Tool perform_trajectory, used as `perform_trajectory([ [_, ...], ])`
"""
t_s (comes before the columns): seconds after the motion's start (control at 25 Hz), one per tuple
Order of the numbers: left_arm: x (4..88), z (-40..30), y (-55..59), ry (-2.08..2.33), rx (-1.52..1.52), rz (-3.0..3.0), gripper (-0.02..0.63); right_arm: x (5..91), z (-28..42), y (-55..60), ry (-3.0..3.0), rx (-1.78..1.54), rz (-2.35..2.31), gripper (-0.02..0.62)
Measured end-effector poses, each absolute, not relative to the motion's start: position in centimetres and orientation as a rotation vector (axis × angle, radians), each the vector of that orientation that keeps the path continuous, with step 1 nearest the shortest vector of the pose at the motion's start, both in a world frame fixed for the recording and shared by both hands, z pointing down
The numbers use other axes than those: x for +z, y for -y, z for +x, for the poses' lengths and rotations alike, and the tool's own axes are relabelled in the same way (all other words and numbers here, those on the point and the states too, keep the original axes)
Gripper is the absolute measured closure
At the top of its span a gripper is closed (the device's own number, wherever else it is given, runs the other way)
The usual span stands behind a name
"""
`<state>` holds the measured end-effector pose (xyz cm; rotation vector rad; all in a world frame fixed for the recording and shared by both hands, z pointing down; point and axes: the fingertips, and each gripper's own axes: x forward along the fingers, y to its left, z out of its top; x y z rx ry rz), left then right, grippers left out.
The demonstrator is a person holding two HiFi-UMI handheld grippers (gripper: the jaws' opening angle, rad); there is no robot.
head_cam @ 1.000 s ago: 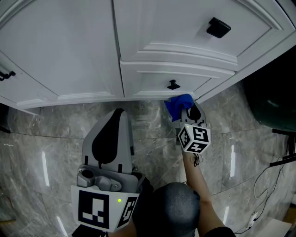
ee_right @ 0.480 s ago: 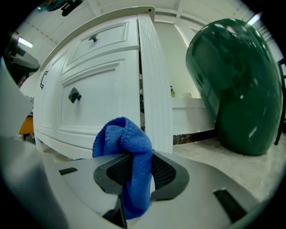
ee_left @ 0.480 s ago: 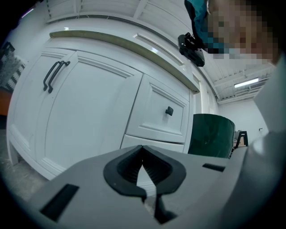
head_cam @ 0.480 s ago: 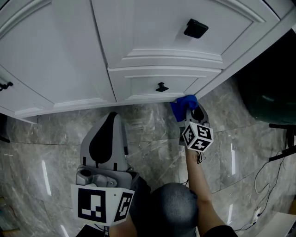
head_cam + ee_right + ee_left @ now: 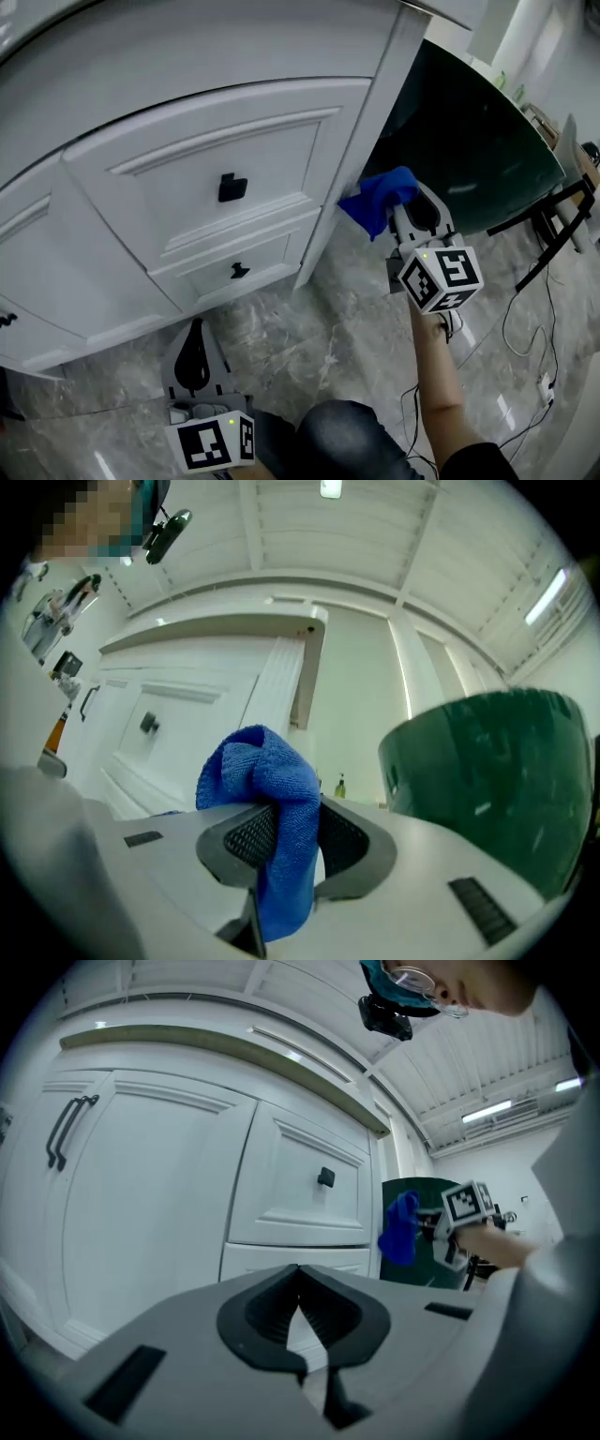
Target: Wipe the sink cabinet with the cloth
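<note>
Home-like set: white sink cabinet [image 5: 187, 155], marble floor [image 5: 323, 342], warehouse roof [image 5: 422, 546].

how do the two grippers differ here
The grey right gripper clamps a blue microfibre cloth in its jaws; the grey left gripper has its jaws together on nothing. The right gripper is raised at the corner of the white cabinet; the left gripper hangs low, back from it. Both face the cabinet.

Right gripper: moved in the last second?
Yes. The right gripper, shut on the cloth, rose up the cabinet's corner post, from beside the lower drawer knob to about level with the upper drawer knob.
</note>
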<state>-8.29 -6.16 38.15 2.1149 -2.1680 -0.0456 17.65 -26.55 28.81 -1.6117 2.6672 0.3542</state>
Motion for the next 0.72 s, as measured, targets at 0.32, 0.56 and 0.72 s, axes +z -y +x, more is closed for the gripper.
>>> perform_trajectory([
  [0.32,37.2,-6.6,7.3,2.096,-0.059,2.222,0.606,13.5,14.7,26.4,-2.543,0.594,-1.498,0.48],
  [0.56,36.8,-6.9,7.1,2.106,-0.063,2.24,0.606,7.6,13.4,25.7,-2.465,0.701,-1.476,0.48],
  [0.72,36.7,-7.2,7.0,2.108,-0.092,2.228,0.606,7.3,13.1,26.0,-2.444,0.706,-1.499,0.48],
])
